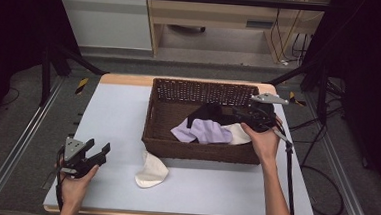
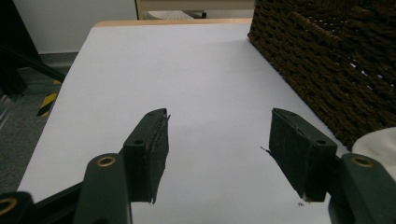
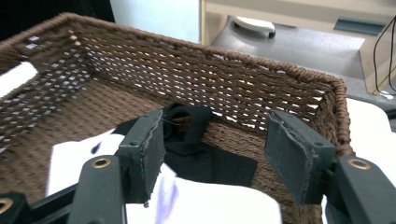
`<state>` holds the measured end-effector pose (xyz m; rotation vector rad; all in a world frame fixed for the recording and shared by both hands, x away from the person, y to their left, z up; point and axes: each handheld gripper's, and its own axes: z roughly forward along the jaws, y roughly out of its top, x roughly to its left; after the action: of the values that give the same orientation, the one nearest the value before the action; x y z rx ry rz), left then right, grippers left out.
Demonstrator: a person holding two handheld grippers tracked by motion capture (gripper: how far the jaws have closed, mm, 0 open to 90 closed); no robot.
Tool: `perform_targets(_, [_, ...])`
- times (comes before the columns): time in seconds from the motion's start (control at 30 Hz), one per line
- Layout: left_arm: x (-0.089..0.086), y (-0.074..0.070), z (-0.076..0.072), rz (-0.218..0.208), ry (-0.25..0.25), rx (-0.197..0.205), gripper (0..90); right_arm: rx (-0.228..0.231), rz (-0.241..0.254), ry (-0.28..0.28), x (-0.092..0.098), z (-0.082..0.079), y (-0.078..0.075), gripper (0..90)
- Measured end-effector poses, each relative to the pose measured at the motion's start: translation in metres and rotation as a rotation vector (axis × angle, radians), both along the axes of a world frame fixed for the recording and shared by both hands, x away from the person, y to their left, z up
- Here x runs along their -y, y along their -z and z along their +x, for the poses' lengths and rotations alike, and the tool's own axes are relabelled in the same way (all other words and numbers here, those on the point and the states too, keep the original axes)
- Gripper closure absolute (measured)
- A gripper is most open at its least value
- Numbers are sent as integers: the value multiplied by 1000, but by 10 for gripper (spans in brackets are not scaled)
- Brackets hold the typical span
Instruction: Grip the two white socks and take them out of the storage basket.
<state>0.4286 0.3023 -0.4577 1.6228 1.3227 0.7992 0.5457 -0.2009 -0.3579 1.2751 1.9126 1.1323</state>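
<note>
Black cloth [image 3: 196, 140] between open jaws, untouched

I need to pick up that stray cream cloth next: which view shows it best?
The high view: the whole cream cloth lies on the table just in front of the basket, between both grippers. The left gripper view catches only a pale sliver at its right edge, beside the basket wall.
</note>
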Motion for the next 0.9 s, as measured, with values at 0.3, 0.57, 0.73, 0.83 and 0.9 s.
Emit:
perform_targets(0.3, [-2, 2, -2, 1, -6, 0, 365, -78, -4, 20, 4, 41, 18, 427])
perform_targets(0.57, [-1, 2, -1, 19, -1, 5, 364, -121, -29, 38, 0, 62, 32, 428])
perform_targets(0.73, [-3, 3, -1, 21, -4, 2, 365, -164, -87, 51, -5, 68, 41, 424])
perform_targets(0.83, [-3, 4, -1, 25, -5, 1, 365, -219, -127, 55, -5, 69, 47, 400])
perform_targets(0.9, [-3, 4, -1, 28, -5, -3, 365, -247, -139, 56, -5, 69, 50, 383])
